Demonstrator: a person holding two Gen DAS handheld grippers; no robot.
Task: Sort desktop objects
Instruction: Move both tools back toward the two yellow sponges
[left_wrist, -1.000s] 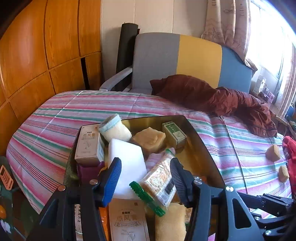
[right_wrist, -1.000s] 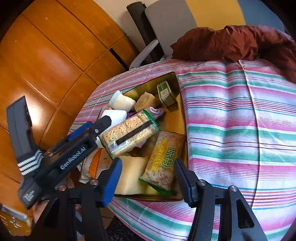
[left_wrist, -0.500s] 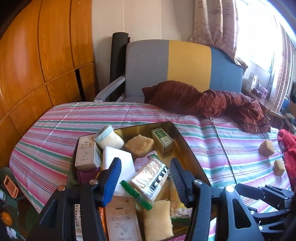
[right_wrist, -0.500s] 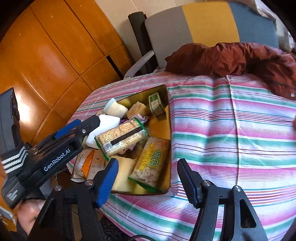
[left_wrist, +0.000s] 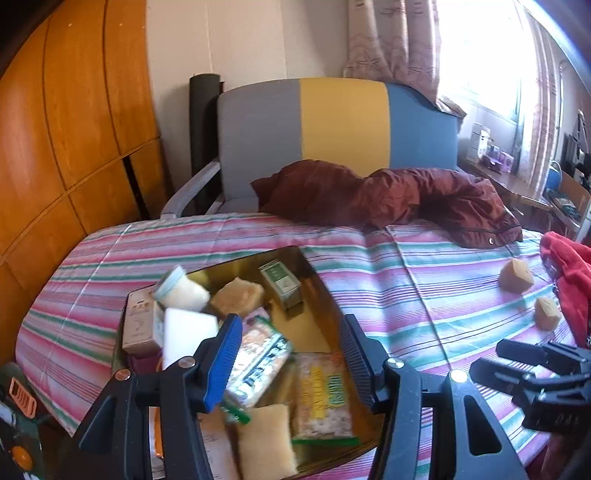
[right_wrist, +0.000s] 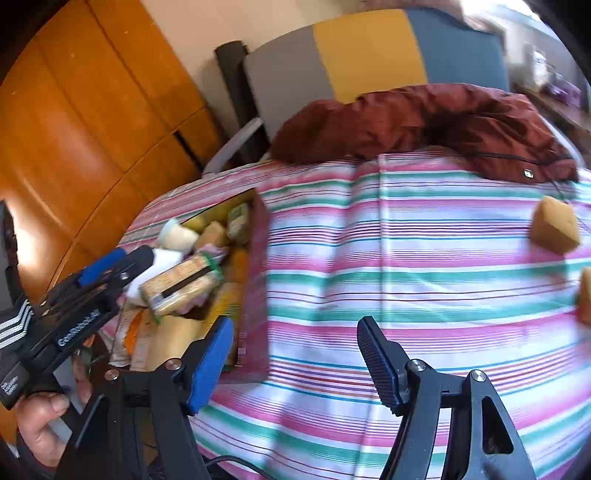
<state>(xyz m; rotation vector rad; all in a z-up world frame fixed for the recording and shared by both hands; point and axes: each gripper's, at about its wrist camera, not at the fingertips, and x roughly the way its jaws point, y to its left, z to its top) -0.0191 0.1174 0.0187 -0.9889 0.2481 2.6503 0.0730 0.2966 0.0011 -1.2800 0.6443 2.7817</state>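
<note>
A gold tray (left_wrist: 321, 295) on the striped cloth holds boxes, sponges and snack packs. My left gripper (left_wrist: 290, 356) is open above it, over a cracker pack (left_wrist: 258, 360) that lies tilted on the heap, clear of both fingers. The tray (right_wrist: 255, 266) and cracker pack (right_wrist: 181, 282) show at the left of the right wrist view. My right gripper (right_wrist: 295, 363) is open and empty over bare cloth beside the tray. Two tan sponge blocks (left_wrist: 515, 275) (left_wrist: 546, 314) lie on the cloth at the right; they also show in the right wrist view (right_wrist: 554, 229) (right_wrist: 585, 295).
A dark red jacket (left_wrist: 388, 195) lies at the table's far edge before a grey, yellow and blue chair (left_wrist: 340, 125). A red cloth (left_wrist: 569, 273) sits at the far right. Wooden panels (left_wrist: 66, 118) stand at the left. The table's near edge is close below the tray.
The cracker pack has left my left gripper and now rests in the tray. Both grippers have pulled back and up; the right one has swung right, from the tray to the bare cloth.
</note>
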